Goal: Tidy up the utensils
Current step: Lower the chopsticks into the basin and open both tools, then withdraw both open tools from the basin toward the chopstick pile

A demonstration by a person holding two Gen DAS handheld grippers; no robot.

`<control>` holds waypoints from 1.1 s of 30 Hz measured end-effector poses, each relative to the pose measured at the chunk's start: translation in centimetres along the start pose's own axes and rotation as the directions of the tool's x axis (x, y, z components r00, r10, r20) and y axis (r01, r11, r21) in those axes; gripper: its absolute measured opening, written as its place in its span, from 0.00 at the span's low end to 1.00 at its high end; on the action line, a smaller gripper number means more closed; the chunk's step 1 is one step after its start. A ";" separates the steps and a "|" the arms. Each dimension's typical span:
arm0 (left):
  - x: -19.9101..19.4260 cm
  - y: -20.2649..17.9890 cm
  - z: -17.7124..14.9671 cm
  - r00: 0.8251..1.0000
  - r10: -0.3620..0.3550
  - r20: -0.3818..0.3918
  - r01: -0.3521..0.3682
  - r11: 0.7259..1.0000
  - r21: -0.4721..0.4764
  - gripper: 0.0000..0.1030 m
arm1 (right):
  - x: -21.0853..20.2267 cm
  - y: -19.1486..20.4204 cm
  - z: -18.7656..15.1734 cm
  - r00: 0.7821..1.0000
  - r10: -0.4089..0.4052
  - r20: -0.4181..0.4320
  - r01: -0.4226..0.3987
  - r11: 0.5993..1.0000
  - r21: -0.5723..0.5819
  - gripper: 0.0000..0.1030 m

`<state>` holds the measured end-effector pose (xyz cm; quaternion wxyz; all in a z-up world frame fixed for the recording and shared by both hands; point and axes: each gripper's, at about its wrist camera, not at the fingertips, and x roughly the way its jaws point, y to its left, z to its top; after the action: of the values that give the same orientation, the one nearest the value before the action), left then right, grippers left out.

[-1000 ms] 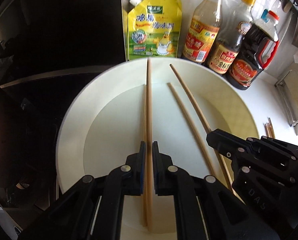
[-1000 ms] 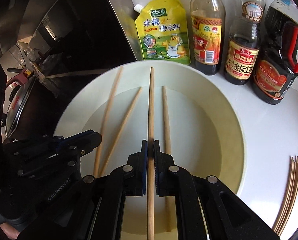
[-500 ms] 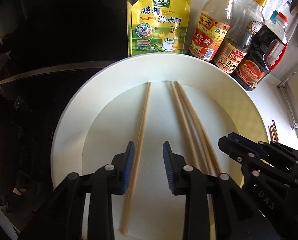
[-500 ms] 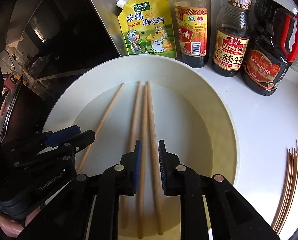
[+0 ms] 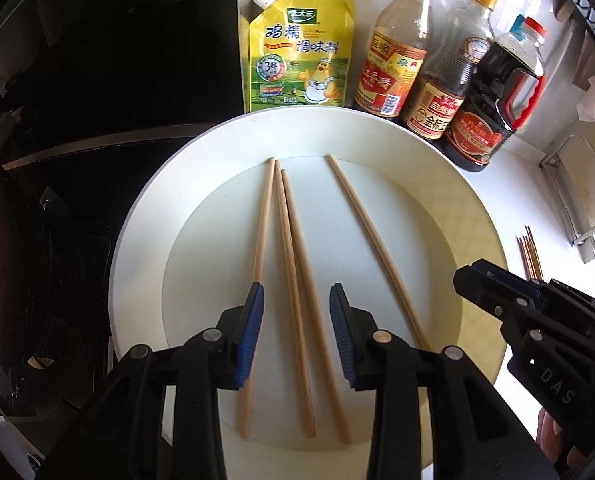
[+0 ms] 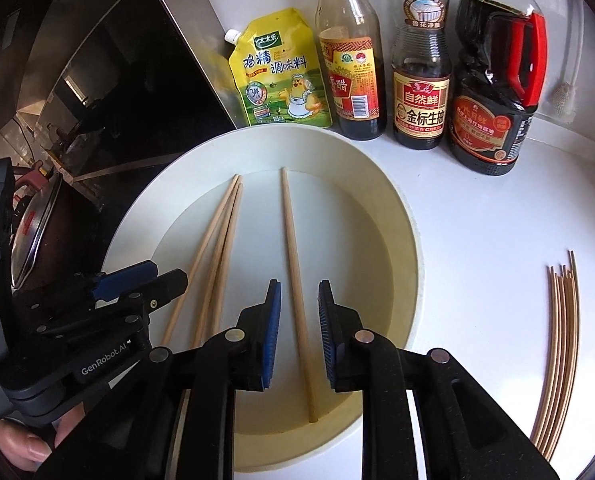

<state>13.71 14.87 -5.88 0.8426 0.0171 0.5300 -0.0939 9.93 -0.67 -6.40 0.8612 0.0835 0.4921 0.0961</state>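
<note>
Several wooden chopsticks lie flat in a cream plate (image 5: 145, 240). My left gripper (image 5: 296, 296) hangs over the plate's near side, its jaws opening. Two chopsticks (image 5: 293, 240) lie under the gap, untouched by the pads, and a third (image 5: 263, 220) runs under the left finger. A fourth chopstick (image 5: 369, 232) lies apart to the right. My right gripper (image 6: 299, 288) hovers over that lone chopstick (image 6: 293, 240), its jaws opening and its pads clear of the wood. In the right wrist view the other three chopsticks (image 6: 217, 232) lie left of it on the plate (image 6: 401, 240).
A yellow seasoning pouch (image 5: 297, 52) and three sauce bottles (image 5: 393, 60) stand behind the plate. A bundle of thin skewers (image 6: 557, 340) lies on the white counter to the right. A black cooktop (image 5: 77, 80) with a lidded pot (image 6: 33, 224) is on the left.
Both grippers were shut on raised chopsticks a second ago; both have opened. Those chopsticks now lie flat in the plate, and the right gripper has shifted sideways over the lone one.
</note>
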 end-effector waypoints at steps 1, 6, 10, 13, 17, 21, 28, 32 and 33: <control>-0.2 -0.3 -0.1 1.000 0.002 0.002 -0.002 1.000 0.005 0.34 | -0.4 -0.2 -0.2 1.000 0.000 0.008 0.000 1.000 0.005 0.19; -1.4 -1.8 -0.7 1.000 0.007 0.025 -0.007 1.000 0.030 0.38 | -2.4 -1.3 -1.2 0.999 -0.001 0.045 -0.001 0.999 0.032 0.20; -2.4 -3.3 -1.2 0.999 0.000 0.045 -0.002 0.999 0.052 0.44 | -4.1 -2.6 -2.1 0.998 -0.008 0.067 0.004 0.998 0.056 0.21; -2.9 -4.5 -1.7 0.999 -0.008 0.049 0.005 0.998 0.065 0.44 | -5.4 -3.6 -2.8 0.997 -0.016 0.080 0.010 0.998 0.069 0.23; -3.4 -6.4 -2.4 0.998 -0.020 0.054 0.015 0.997 0.076 0.45 | -6.9 -5.1 -3.6 0.995 -0.031 0.092 0.023 0.997 0.079 0.24; -3.8 -8.6 -3.1 0.998 -0.033 0.059 0.028 0.996 0.088 0.47 | -8.6 -7.2 -4.5 0.994 -0.047 0.100 0.037 0.994 0.100 0.25; -4.0 -12.9 -4.0 0.997 -0.055 0.053 0.049 0.993 0.112 0.50 | -11.1 -11.3 -6.2 0.990 -0.084 0.112 0.068 0.988 0.137 0.28; -3.8 -15.4 -4.5 0.997 -0.068 0.046 0.062 0.990 0.124 0.51 | -12.0 -13.7 -7.1 0.989 -0.102 0.108 0.085 0.984 0.155 0.28; -3.7 -16.0 -4.6 0.996 -0.071 0.043 0.065 0.990 0.127 0.51 | -12.2 -14.3 -7.2 0.989 -0.107 0.106 0.089 0.983 0.159 0.28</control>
<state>5.21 0.26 -3.44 0.8486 0.0497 0.5030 -0.1563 -1.20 -17.15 -3.29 0.8825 0.1307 0.4516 0.0103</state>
